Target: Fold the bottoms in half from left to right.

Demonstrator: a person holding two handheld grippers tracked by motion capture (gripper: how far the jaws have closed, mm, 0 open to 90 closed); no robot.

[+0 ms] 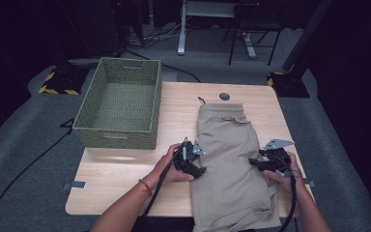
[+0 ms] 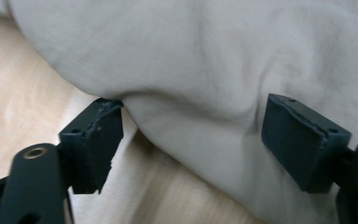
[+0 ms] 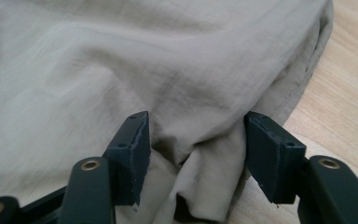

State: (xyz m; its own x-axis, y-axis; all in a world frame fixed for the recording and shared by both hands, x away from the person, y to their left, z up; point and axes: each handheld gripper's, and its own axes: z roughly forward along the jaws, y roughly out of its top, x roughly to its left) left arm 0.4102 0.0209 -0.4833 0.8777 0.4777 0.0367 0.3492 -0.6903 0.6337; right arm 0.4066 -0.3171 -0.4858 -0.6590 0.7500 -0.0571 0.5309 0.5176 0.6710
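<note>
Khaki trousers (image 1: 232,159) lay right of the basket (image 1: 121,104); left gripper (image 1: 199,170) gaped at their edge, right gripper (image 1: 255,163) stood half-open around a fold.

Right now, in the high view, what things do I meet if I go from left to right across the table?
Woven green basket → left gripper at the left edge of the trousers → beige trousers → right gripper at their right edge → bare strip of the wooden table.
</note>
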